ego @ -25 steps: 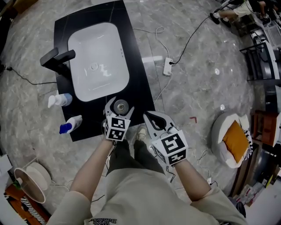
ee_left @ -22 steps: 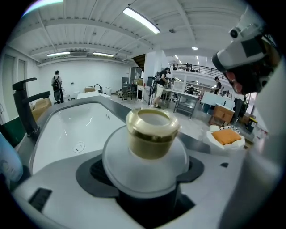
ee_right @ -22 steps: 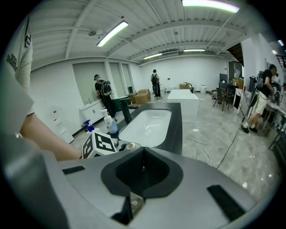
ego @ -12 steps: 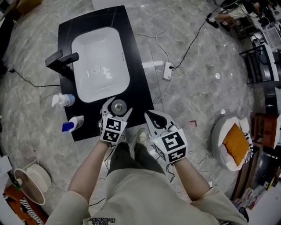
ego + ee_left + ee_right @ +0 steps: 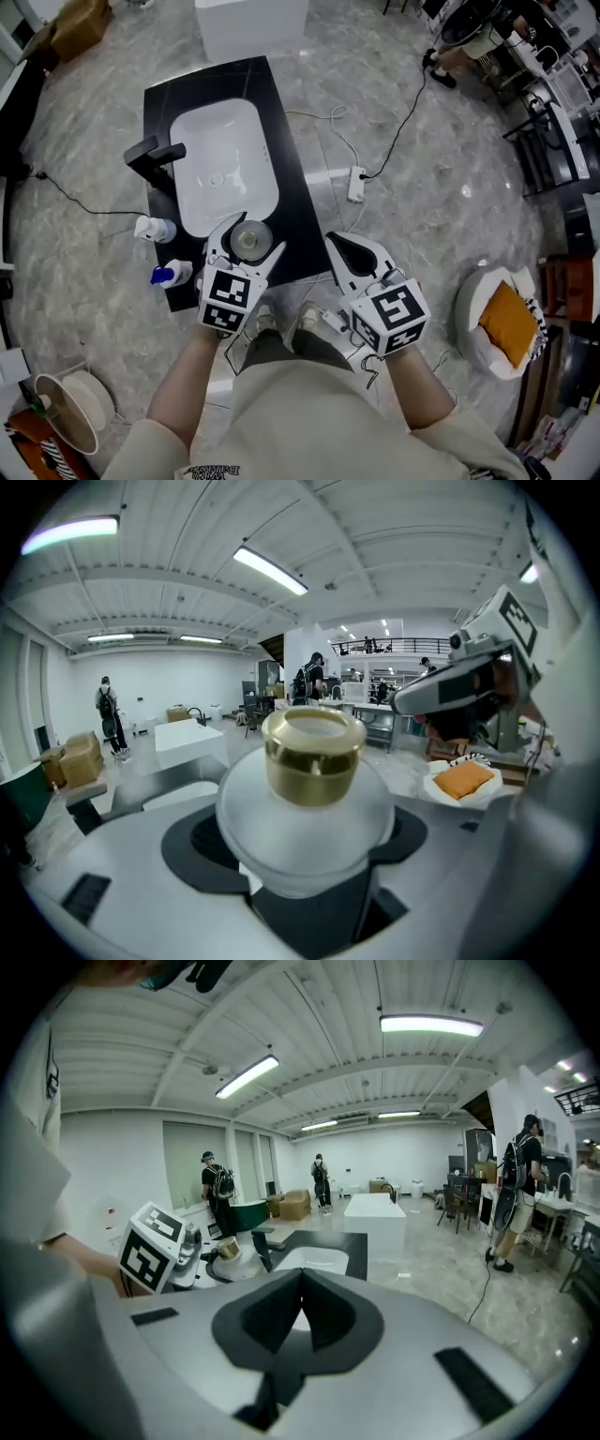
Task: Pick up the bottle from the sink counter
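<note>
A frosted round bottle [image 5: 249, 238] with a gold cap [image 5: 312, 757] sits between the fingers of my left gripper [image 5: 246, 244], over the front end of the black sink counter [image 5: 300, 253]. The pads hold the bottle's body [image 5: 309, 803] on both sides, and its cap points away from the camera towards the ceiling. My right gripper [image 5: 349, 251] hangs just right of the counter's front corner, shut with nothing in it; its tips [image 5: 300, 1288] meet. The right gripper view also shows the left gripper [image 5: 173, 1251] with the gold cap [image 5: 225, 1248].
The white basin [image 5: 225, 169] and a black faucet [image 5: 155, 159] lie beyond the bottle. Two spray bottles [image 5: 155, 228] [image 5: 173, 275] stand on the counter's left edge. A power strip [image 5: 356, 185] and cables lie on the floor, a cushioned basket [image 5: 502, 323] at the right.
The head view has shifted, so the counter now sits higher and further right. My left gripper still has the bottle and leans a little more to the left. The right gripper has drifted slightly right.
</note>
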Tool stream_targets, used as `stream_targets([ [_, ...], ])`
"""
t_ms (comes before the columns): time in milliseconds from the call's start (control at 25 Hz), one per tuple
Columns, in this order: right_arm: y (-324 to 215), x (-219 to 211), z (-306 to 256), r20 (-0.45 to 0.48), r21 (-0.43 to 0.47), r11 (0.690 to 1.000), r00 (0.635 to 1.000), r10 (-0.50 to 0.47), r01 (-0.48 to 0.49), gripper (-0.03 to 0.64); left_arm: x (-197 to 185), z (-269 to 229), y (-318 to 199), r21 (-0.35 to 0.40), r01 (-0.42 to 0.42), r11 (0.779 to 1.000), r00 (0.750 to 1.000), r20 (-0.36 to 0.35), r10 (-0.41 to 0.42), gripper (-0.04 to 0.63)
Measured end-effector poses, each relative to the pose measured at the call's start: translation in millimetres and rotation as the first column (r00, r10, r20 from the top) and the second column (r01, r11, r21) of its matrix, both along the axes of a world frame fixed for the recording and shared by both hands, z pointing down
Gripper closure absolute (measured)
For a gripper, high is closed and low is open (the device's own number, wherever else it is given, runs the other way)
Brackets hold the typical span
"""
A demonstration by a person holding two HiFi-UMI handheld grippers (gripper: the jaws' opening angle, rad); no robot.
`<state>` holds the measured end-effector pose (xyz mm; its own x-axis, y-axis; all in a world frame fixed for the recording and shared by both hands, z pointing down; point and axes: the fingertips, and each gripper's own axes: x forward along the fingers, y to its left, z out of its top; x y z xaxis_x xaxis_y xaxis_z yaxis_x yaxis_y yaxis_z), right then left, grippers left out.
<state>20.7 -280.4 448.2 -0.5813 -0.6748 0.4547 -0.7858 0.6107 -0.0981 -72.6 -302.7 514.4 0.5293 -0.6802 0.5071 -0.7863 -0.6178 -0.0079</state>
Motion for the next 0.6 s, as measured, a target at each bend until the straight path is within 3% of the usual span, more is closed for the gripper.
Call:
stream_targets([
  [280,15,16,-75,0.06,0.121,0.992,0.998,0.017,-0.024,0.62,-6,-88,20,0.085,0.01,0.996,0.999,-0.044,-0.007,0.256],
  [600,41,21,-109,0.07,0.202,0.979,0.997,0.013,-0.027,0.62,-10,-142,53,0.166,-0.002,0.986,0.999,-0.045,0.009,0.256],
])
